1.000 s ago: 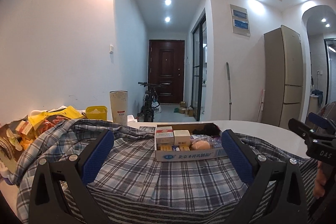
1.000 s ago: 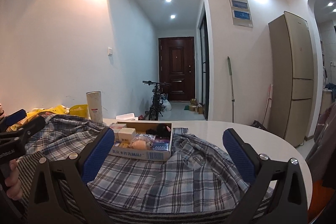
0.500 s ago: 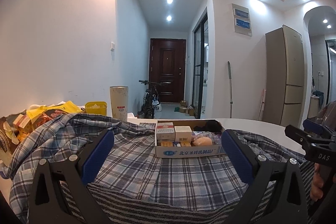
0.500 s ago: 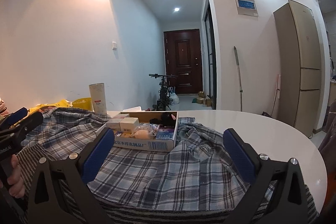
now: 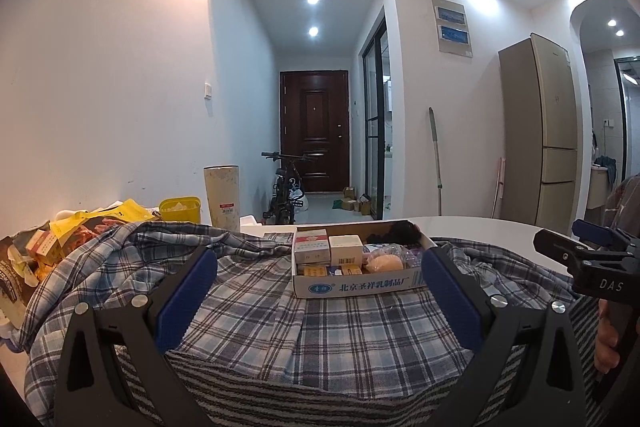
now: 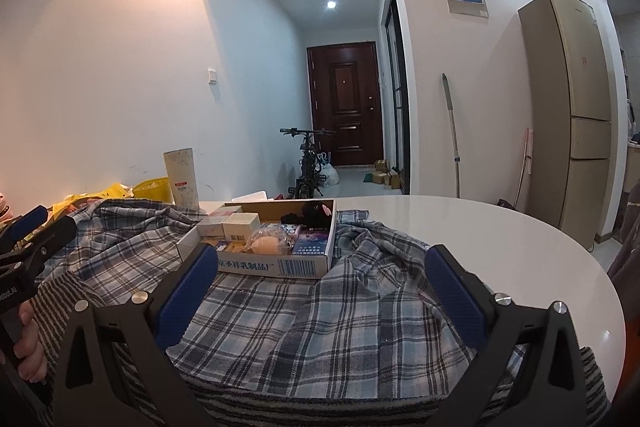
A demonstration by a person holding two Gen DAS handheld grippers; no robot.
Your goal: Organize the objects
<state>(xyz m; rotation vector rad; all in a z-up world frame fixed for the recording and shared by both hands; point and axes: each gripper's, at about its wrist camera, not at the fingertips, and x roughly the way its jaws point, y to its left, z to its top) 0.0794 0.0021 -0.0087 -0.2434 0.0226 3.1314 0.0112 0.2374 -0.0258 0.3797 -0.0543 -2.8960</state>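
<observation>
Two grippers are hovering over the table, each with its blue-padded fingers spread wide and nothing between them. The left gripper (image 5: 320, 291) is pointing straight at the cardboard box (image 5: 360, 281), while the right gripper (image 6: 320, 291) is sitting with the box (image 6: 276, 267) just beyond its left finger (image 6: 186, 291). The box is resting on a plaid shirt (image 5: 248, 307), which is lying rumpled around it on every side. Inside the box, small cartons (image 5: 312, 247) are standing at the left (a pale round thing (image 5: 386, 263) is lying to their right) and something dark (image 6: 308, 213) is filling the far right corner. Behind the box to the left, a tall cup (image 5: 222, 195) is standing upright beside a yellow tub (image 5: 180, 209). The white table (image 6: 500, 239) is showing bare to the right of the box.
</observation>
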